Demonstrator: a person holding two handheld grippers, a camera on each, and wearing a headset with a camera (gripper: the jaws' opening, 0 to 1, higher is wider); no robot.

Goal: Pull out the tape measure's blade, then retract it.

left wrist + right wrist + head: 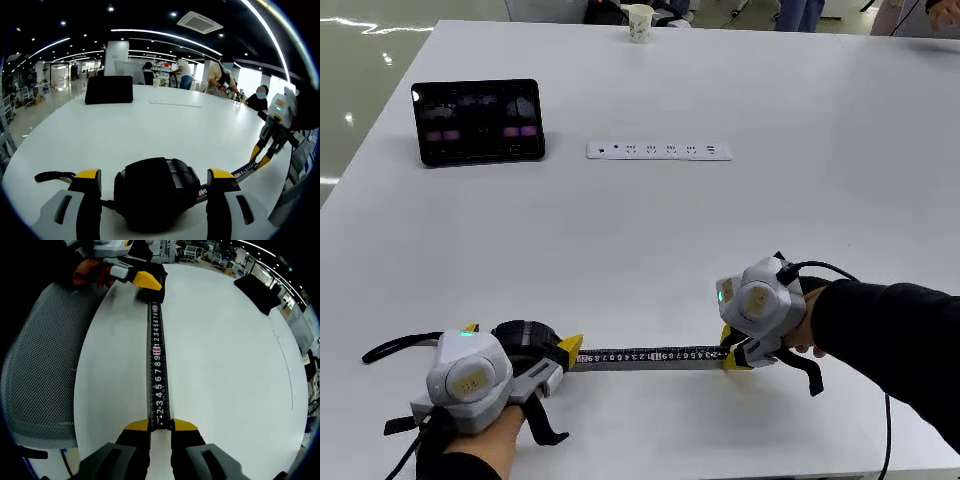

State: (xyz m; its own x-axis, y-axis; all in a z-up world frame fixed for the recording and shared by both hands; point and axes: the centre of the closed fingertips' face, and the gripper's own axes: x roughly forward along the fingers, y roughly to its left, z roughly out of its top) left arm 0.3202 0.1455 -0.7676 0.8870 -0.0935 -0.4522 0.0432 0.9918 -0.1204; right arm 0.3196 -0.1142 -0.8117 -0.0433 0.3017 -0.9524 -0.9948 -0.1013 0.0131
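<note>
— What did the head view show?

— The left gripper point(520, 340) sat near the front edge of the white table point(620, 230), its fingers point(570, 348) on either side of the black case point(528, 335). The blade point(650, 355) lay flat on the table, running from the case across to the right gripper point(728, 350), which met its far end. Farther back were a tablet point(478, 122), a power strip point(658, 151) and, at the far edge, a cup point(640, 22).

— And the left gripper view?

— The case stood between the two yellow-tipped fingers, with a thin gap on each side near the tips. Whether they pressed the case lower down could not be told. A black strap point(50, 176) trailed off to the left. The blade left the case on the right and ran to the right gripper, well apart.

— The right gripper view?

— Its fingers were together, clamped on the blade's end. The printed numbers ran away from them toward the case and the left gripper. A grey mesh chair point(45, 365) stood beside the table.
</note>
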